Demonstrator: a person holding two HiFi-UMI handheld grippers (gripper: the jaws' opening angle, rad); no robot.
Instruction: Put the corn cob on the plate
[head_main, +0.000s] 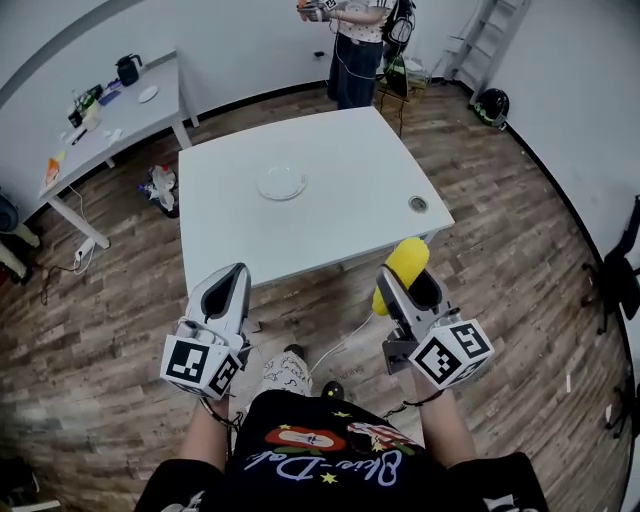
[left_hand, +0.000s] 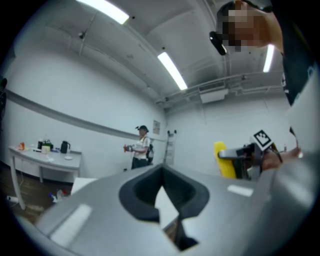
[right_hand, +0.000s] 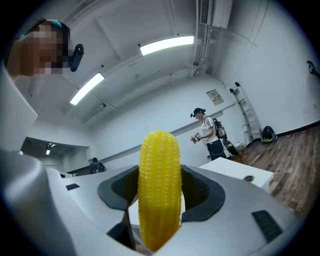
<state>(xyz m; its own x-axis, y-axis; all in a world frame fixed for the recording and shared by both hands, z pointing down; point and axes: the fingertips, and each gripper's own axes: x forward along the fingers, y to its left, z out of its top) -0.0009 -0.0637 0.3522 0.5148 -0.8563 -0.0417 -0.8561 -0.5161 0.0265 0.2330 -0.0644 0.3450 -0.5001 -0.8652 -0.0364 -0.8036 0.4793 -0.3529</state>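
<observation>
Two grippers are near me, off the surface (head_main: 340, 160). My right gripper (head_main: 410, 285) squeezes the yellow corn cob (head_main: 404, 263). My left gripper (head_main: 236, 278) is closed on nothing. The plate (head_main: 281, 183) sits far off, mid-surface

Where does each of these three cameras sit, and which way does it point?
Head view: on the person's head, looking steeply down at the table, plate, both forearms, left gripper and right gripper.
Left gripper view: on the left gripper, tilted up along its shut, empty jaws; the holder's head shows upper right.
Right gripper view: on the right gripper, tilted up along jaws clamped on the corn cob; holder's head upper left.
Shared: both gripper views catch the standing person by the far wall.
</observation>
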